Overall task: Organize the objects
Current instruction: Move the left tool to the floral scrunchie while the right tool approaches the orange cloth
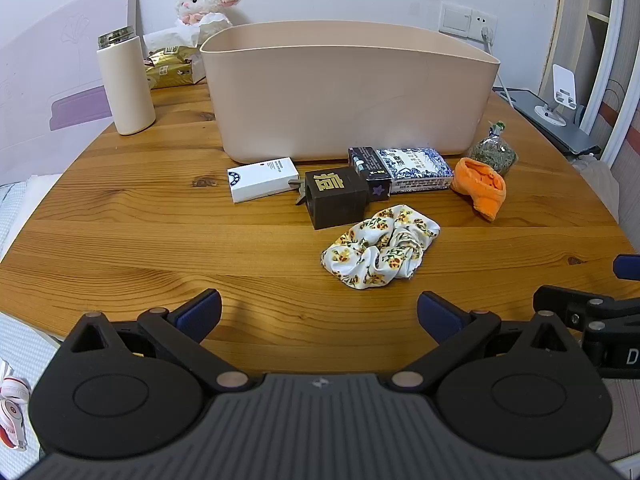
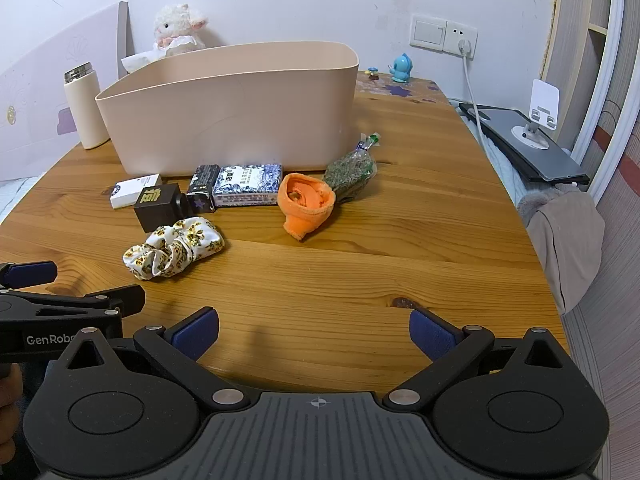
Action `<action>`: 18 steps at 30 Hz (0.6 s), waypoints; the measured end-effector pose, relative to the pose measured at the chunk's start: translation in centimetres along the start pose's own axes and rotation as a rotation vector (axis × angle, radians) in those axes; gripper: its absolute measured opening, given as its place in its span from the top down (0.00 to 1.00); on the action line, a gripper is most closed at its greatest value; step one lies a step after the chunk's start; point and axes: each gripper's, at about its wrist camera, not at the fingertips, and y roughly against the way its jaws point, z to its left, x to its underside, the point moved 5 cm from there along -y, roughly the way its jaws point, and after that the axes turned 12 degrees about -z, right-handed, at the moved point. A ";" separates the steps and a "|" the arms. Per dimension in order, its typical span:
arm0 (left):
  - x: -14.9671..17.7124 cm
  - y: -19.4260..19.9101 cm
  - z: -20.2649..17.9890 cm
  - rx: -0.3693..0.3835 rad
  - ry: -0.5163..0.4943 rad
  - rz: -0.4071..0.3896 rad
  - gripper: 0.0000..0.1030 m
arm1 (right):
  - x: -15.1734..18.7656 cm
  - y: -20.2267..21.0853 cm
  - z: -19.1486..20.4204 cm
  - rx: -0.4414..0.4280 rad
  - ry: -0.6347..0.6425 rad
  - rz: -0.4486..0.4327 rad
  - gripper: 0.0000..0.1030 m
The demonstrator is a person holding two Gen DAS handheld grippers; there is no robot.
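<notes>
Both jaws spread wide, holding nothing | your left gripper (image 1: 319,314) sits nearer the floral scrunchie (image 1: 380,253), just ahead-right of it | right gripper (image 2: 314,332): scrunchie far-left | bin (image 1: 348,92) beyond.

"GenRobo" on the left gripper (image 2: 86,280)

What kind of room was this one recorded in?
Probably a bedroom at home: a wooden table against the wall, a plush lamb behind the bin, and what looks like a bed's headboard alongside.
</notes>
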 end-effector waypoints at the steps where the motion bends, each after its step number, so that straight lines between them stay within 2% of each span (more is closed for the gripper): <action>1: 0.0 0.0 0.0 0.000 0.000 0.000 0.00 | 0.0 0.0 0.0 0.000 0.000 0.000 0.00; 18: 0.3 -0.2 -0.1 0.001 -0.003 0.004 0.00 | 0.0 -0.1 0.0 -0.001 -0.001 -0.001 0.00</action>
